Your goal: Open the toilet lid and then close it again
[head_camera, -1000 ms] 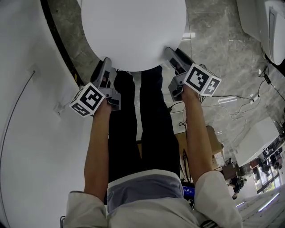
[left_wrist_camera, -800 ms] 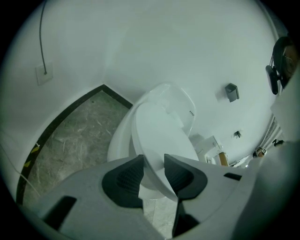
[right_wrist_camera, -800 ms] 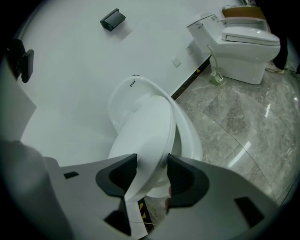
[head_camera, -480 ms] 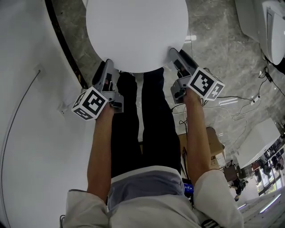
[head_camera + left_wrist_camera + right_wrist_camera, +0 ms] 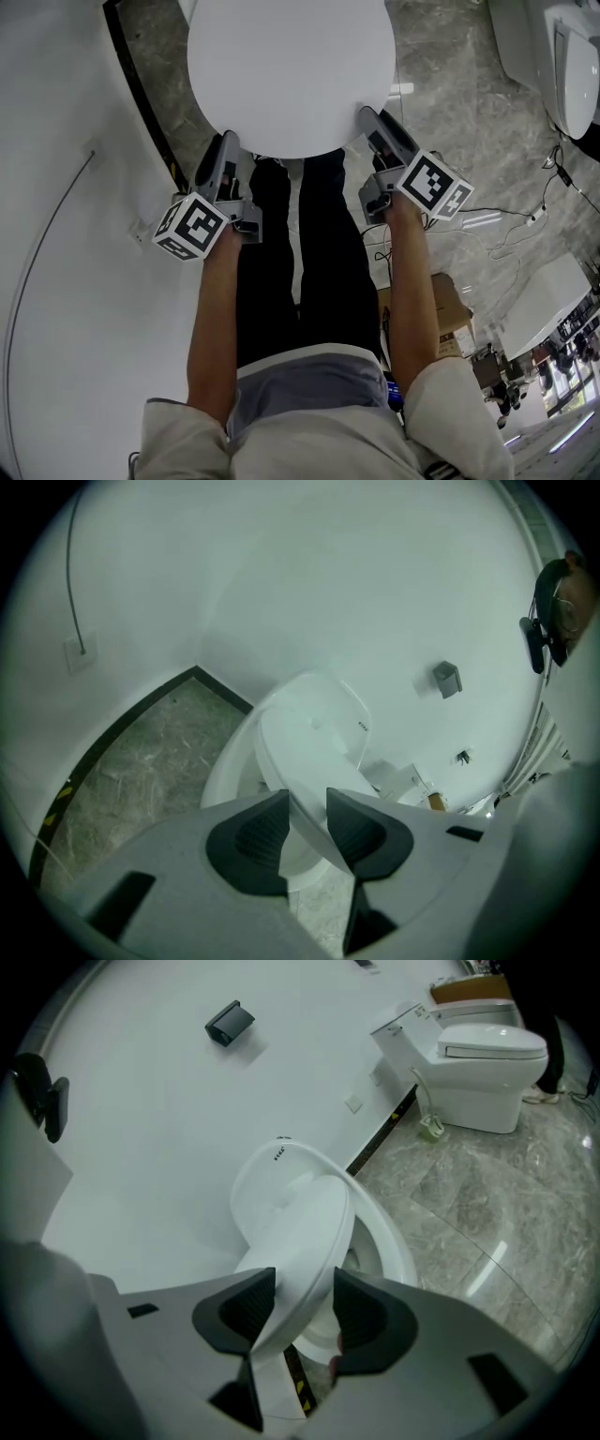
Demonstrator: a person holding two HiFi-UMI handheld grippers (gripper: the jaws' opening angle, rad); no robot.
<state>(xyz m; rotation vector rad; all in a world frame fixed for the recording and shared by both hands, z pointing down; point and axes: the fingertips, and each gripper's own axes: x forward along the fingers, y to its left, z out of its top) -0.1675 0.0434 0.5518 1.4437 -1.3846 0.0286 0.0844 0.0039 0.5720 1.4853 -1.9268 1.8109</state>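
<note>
Ribbed black pads (image 5: 251,841) of the left gripper (image 5: 228,142), whose jaws have just been closing, pinch the toilet lid (image 5: 291,66) at its rim's 7 o'clock. The right gripper (image 5: 368,116) clamps it at 5 o'clock. Partly raised, the smooth, glossy oval plastic could slip from either narrow pinch and slam onto the ceramic bowl (image 5: 382,1241) beyond, above the veined grey marble floor (image 5: 469,1194).

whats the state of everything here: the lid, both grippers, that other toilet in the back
toilet lid: partly raised and tilted, front edge between the jaws of both grippers
left gripper: shut on the toilet lid's edge, jaws have just been closing
right gripper: shut on the toilet lid's edge
second toilet: lid down, nothing touching it
</note>
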